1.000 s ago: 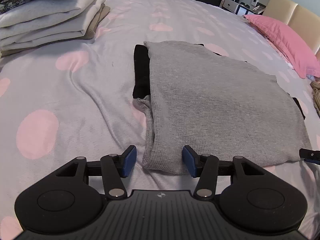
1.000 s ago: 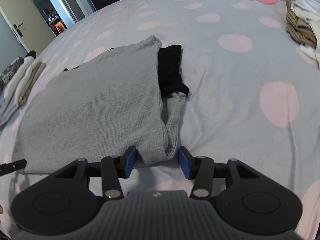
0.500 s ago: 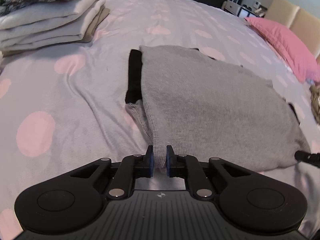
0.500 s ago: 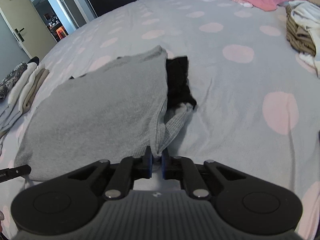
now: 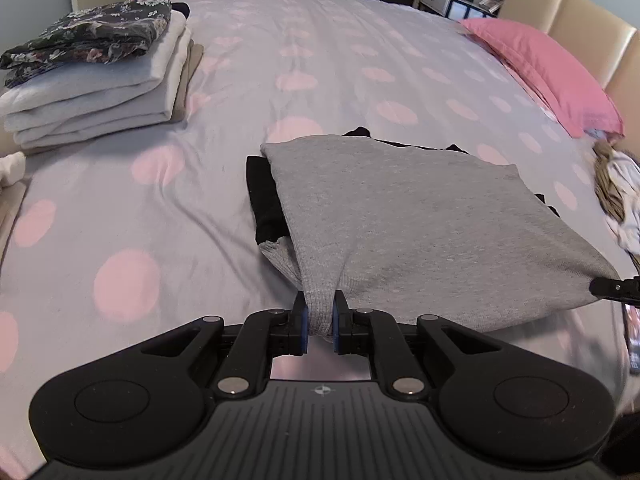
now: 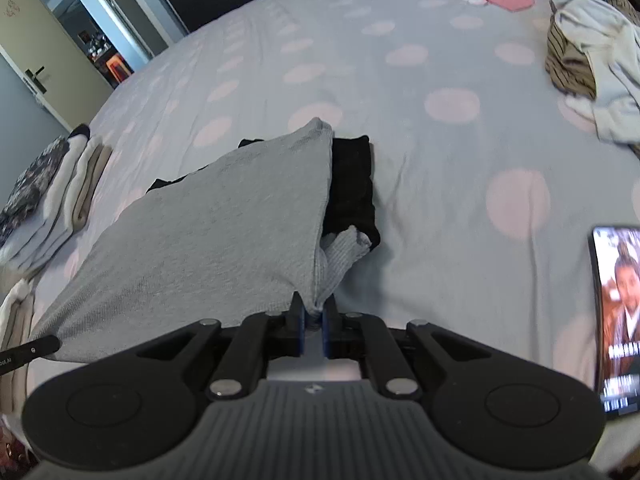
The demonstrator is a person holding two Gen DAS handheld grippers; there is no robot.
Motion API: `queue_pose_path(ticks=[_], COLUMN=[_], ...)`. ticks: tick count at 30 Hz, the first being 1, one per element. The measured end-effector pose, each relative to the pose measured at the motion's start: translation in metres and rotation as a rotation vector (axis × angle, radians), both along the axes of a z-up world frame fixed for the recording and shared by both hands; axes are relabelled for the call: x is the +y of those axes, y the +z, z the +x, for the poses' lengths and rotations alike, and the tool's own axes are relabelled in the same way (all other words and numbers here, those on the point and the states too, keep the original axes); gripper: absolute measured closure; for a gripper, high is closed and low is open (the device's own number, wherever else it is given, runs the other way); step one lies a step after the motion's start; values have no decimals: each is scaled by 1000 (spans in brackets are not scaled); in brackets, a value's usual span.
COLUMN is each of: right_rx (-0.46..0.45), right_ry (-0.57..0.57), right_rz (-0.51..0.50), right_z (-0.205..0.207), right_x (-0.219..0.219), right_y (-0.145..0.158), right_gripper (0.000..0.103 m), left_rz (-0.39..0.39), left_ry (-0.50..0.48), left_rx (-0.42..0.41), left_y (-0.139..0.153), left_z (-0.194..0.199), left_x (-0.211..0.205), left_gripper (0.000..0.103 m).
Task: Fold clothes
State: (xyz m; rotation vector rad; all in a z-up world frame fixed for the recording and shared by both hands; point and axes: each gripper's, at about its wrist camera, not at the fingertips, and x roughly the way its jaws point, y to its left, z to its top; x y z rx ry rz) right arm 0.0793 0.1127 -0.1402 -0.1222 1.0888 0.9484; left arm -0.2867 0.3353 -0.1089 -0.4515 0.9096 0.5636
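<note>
A grey knit garment [image 5: 404,224] with black inner parts [image 5: 266,200] lies folded on the bed; it also shows in the right wrist view [image 6: 216,224]. My left gripper [image 5: 320,326] is shut on the garment's near left corner. My right gripper [image 6: 313,330] is shut on its near right corner. The near edge is lifted off the bed between the two grippers. The black part [image 6: 352,184] sticks out on the right side.
A stack of folded clothes [image 5: 96,76] sits at the far left of the dotted bed sheet [image 5: 160,216]. A pink pillow [image 5: 540,68] and a heap of unfolded clothes [image 6: 588,52] lie at the right. A lit phone [image 6: 616,320] lies near my right gripper.
Both grippers closed on the near corners of the grey garment, then rose and lifted its near edge off the bed.
</note>
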Motion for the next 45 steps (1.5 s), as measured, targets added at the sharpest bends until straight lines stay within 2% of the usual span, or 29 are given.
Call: queue_pose_path(ticks=[9,17,22,26,28,30,33,36,38,45], right_rx=[-28,17,47,40,27,4,-20,-37,-53,-59], right_ry=[147,173,188,208,212,210,196,174,168,177], right_rz=[-51,-157,-224,-249,-252,-264,-250,-223,-211,-172], right_z=[-48,-51,-52,-54,-55,-55,-53,-51,-51,-46], right_x=[-47,-48,-48,-45,-46,-48,-54,-57,-57,-47], right_y=[16,-19,-42,-48,-46,-44,-37,-29,-23,-1], right_gripper=[94,94,94,93,87,75,69,61,58,49], left_rz=[-24,-76,-69,-59,-56,-64,-79,-69,-64,-19], left_ry=[-63,-93,-118,-146,-151,-139,-109,-82,-65,-91], left_rx=[50,152,226,273,278,288,276,241,213,148], left_y=[11,-19,-39,-50,-50,-50,-46,-35,-27,-1], left_z=[-47,-50,-45,-40,-39,-42,-48,-52,-55,-46], left_x=[-26,-30,-33,-38,-39,-36,-32,-29,-27,-27], left_gripper=[94,94,94,93,91,86,83,72,61,60])
